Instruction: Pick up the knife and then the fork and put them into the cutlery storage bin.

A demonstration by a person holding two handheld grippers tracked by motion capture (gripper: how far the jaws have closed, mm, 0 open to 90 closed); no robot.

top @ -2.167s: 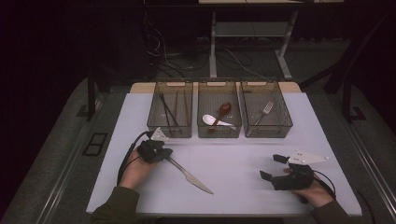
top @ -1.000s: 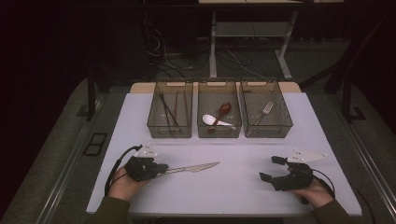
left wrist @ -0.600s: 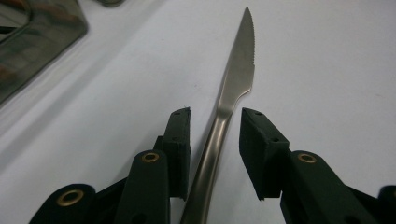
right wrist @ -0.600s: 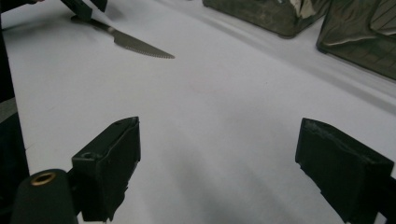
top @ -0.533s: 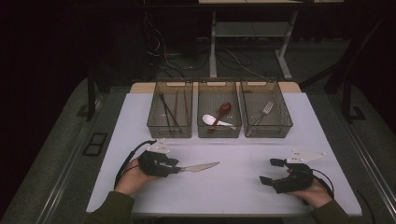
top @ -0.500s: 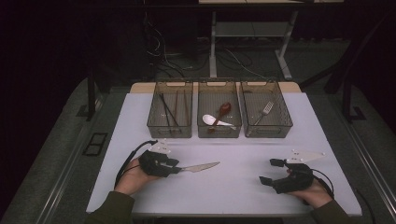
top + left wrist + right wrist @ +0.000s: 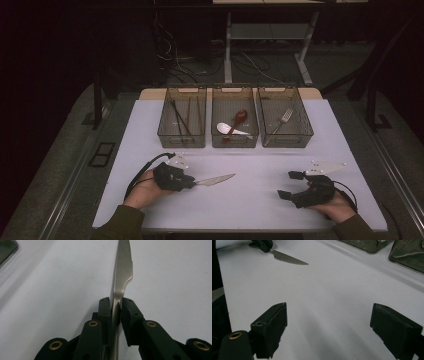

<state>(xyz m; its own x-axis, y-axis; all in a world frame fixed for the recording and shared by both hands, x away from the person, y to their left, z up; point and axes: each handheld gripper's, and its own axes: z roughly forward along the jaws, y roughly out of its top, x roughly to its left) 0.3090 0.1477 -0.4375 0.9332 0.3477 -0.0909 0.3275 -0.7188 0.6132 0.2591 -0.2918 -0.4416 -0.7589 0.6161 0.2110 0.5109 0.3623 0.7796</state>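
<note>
Gripping a serrated table knife (image 7: 119,287) by its handle, the left gripper (image 7: 186,182) sits low over the near left part of the white table (image 7: 260,210). In the left gripper view both pads press on the thin metal just behind the blade, which stands on edge between them. The jaws have just been closing on it. In the high view the blade points right, toward the middle of the table, and lies close to the surface.

Beyond it, at the far edge, stand three clear bins: the left bin (image 7: 163,131) holds chopsticks (image 7: 182,116), the middle bin (image 7: 235,142) holds a white spoon (image 7: 231,130) and a dark red spoon (image 7: 239,117), and the right bin (image 7: 305,135) holds a fork (image 7: 283,120).

The right gripper (image 7: 290,185) rests at the near right, well apart from the knife, its jaws standing wide with nothing between them.

The grip looks like the weak point. The pads hold a narrow, smooth strip near one end, so the long blade could pivot or slide out when lifted. A tilted knife might also catch a bin's rim on the way in, or drop onto the table short of the bins.
</note>
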